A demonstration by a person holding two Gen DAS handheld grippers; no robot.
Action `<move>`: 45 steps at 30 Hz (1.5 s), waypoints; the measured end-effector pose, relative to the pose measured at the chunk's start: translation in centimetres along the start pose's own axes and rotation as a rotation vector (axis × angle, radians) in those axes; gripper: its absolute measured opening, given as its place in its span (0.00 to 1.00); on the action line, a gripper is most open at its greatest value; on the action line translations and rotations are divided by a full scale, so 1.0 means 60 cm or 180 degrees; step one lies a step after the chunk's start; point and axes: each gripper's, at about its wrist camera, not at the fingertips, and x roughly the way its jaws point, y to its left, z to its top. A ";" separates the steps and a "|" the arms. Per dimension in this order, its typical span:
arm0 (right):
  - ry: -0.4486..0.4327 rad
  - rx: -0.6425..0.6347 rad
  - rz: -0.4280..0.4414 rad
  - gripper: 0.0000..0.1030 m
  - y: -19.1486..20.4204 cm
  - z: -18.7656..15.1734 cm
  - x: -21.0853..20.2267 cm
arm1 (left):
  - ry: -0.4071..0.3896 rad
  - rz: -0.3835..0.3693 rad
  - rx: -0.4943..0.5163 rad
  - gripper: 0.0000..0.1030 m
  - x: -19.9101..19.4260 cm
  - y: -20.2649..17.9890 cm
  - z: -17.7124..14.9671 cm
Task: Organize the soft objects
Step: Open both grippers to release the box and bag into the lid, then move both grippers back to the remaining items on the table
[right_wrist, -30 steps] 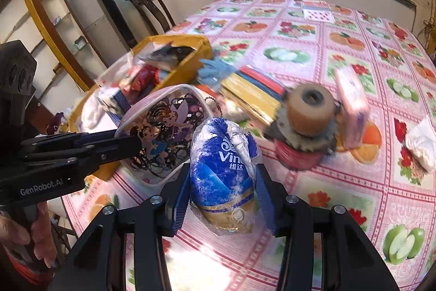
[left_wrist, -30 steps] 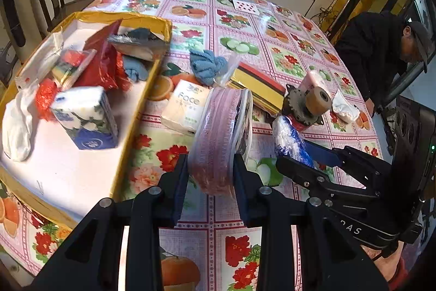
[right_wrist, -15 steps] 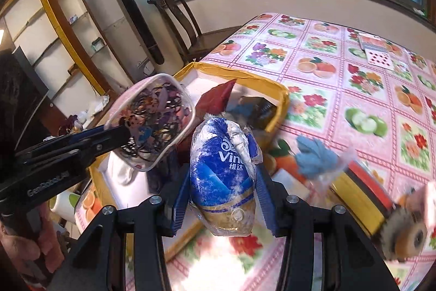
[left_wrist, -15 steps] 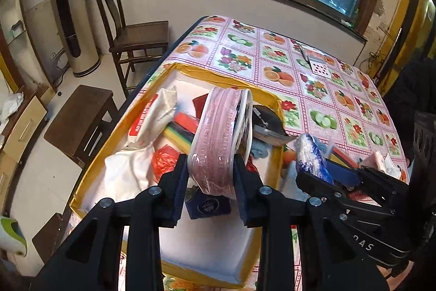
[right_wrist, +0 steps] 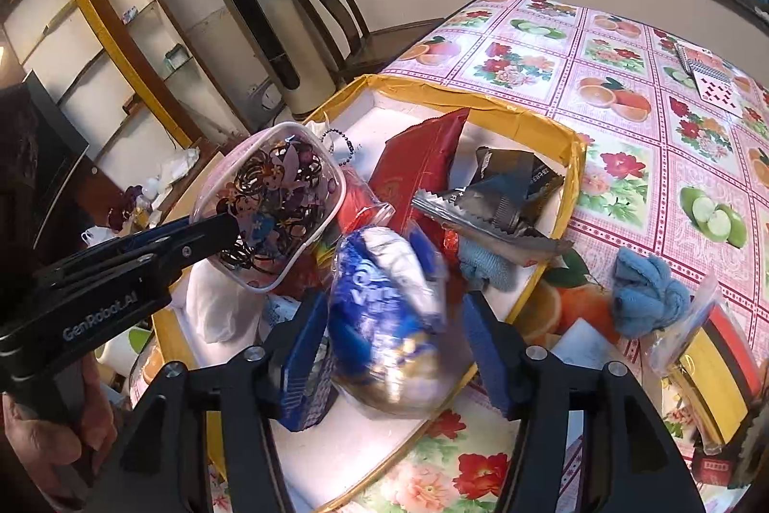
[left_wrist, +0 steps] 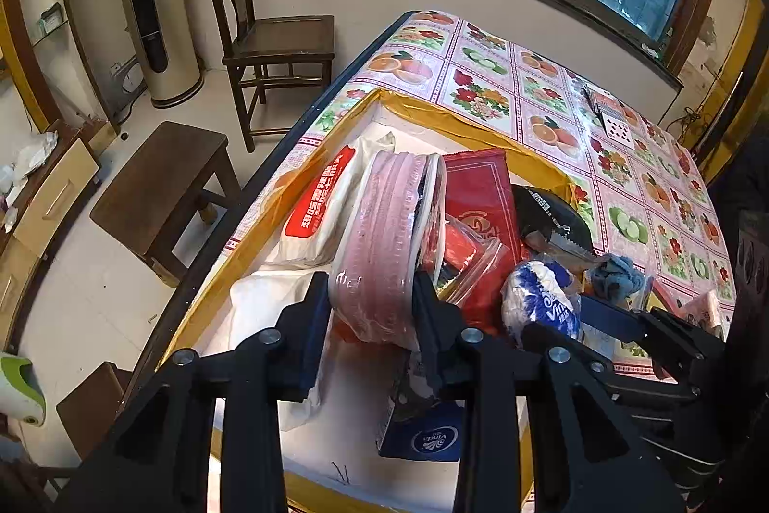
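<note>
Right gripper (right_wrist: 399, 335) released, its blurred blue plastic tissue pack (right_wrist: 384, 311) upright between spread jaws, directly above the yellow-rimmed tray (right_wrist: 572, 176); left gripper (left_wrist: 370, 296) clenched on the pink zip pouch (left_wrist: 384, 243), alongside

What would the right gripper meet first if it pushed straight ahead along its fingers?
The blue tissue pack between its open fingers, apparently just released over the tray; beyond it, probably the red bag.

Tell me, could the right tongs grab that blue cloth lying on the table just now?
Probably not yet: the right tongs are open around a blue tissue pack over the tray. The blue cloth itself lies uncovered.
</note>
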 end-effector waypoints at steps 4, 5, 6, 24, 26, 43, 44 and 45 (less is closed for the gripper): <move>-0.0078 0.0024 0.0075 0.63 -0.002 -0.007 -0.021 | -0.0058 0.0087 0.0020 0.57 -0.007 0.001 -0.004; -0.0098 0.0036 0.0094 0.63 -0.003 -0.009 -0.026 | -0.0096 0.0101 0.0002 0.59 -0.012 0.003 -0.005; -0.0121 0.0044 0.0119 0.65 -0.004 -0.013 -0.032 | -0.0145 0.0113 -0.0017 0.59 -0.019 0.005 -0.006; -0.0596 0.0037 -0.0113 0.81 -0.067 -0.141 -0.182 | -0.0777 0.0042 0.0216 0.79 -0.121 -0.101 -0.084; -0.0674 0.0008 -0.0335 0.81 -0.073 -0.158 -0.201 | -0.0764 -0.0049 0.0259 0.79 -0.123 -0.124 -0.096; -0.0905 0.0322 -0.0967 0.91 -0.186 -0.265 -0.308 | -0.0459 -0.0393 0.0566 0.79 -0.106 -0.278 -0.161; -0.0901 0.0358 -0.0963 0.91 -0.197 -0.269 -0.312 | -0.0424 -0.0392 0.0545 0.79 -0.102 -0.279 -0.158; -0.0889 0.0402 -0.0963 0.92 -0.210 -0.273 -0.317 | -0.0387 -0.0394 0.0526 0.79 -0.098 -0.280 -0.155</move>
